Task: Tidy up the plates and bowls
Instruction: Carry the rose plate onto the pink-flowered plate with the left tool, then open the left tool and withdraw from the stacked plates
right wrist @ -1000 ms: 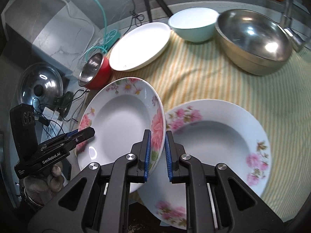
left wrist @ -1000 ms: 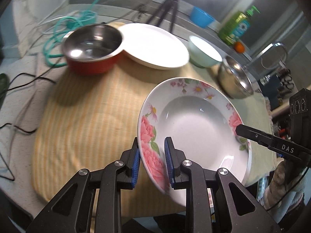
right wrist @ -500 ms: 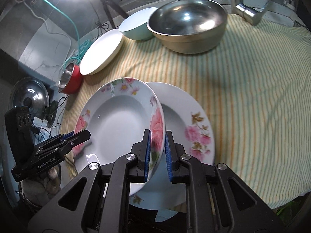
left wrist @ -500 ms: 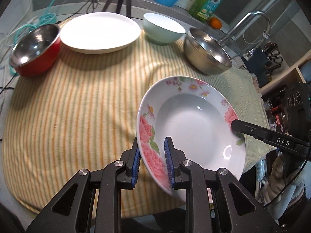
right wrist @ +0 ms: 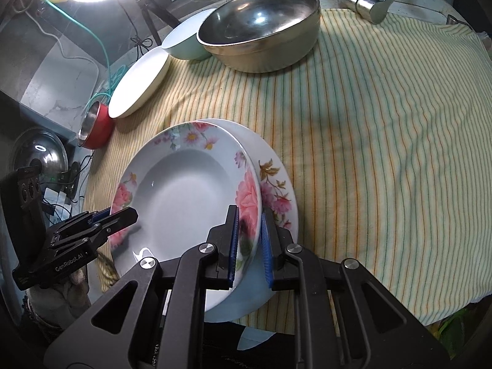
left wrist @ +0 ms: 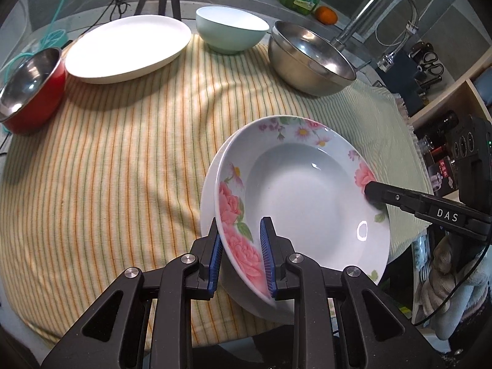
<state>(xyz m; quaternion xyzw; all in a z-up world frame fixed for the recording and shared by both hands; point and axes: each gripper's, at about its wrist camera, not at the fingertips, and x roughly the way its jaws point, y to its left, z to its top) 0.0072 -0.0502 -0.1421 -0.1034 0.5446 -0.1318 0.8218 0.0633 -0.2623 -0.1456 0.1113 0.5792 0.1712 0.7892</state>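
Both grippers hold one floral plate (left wrist: pixel 301 196) by opposite rims, just above a second floral plate (right wrist: pixel 276 184) that lies on the striped cloth (left wrist: pixel 123 160). My left gripper (left wrist: pixel 240 255) is shut on the near rim; my right gripper (right wrist: pixel 249 243) is shut on the other rim. In the left wrist view the right gripper's fingers (left wrist: pixel 381 193) show on the far rim. The held plate (right wrist: pixel 184 196) nearly covers the lower plate, whose edge (left wrist: pixel 209 190) peeks out on the left.
At the back stand a red steel-lined bowl (left wrist: pixel 27 89), a plain white plate (left wrist: pixel 129 49), a pale green bowl (left wrist: pixel 230 30) and a large steel bowl (left wrist: pixel 310 58). A faucet (left wrist: pixel 381 3) rises behind. The cloth's front edge is close below the plates.
Both grippers have carried the held plate down and over the lower floral plate, so that it now nearly covers it. Both grips have stayed shut.
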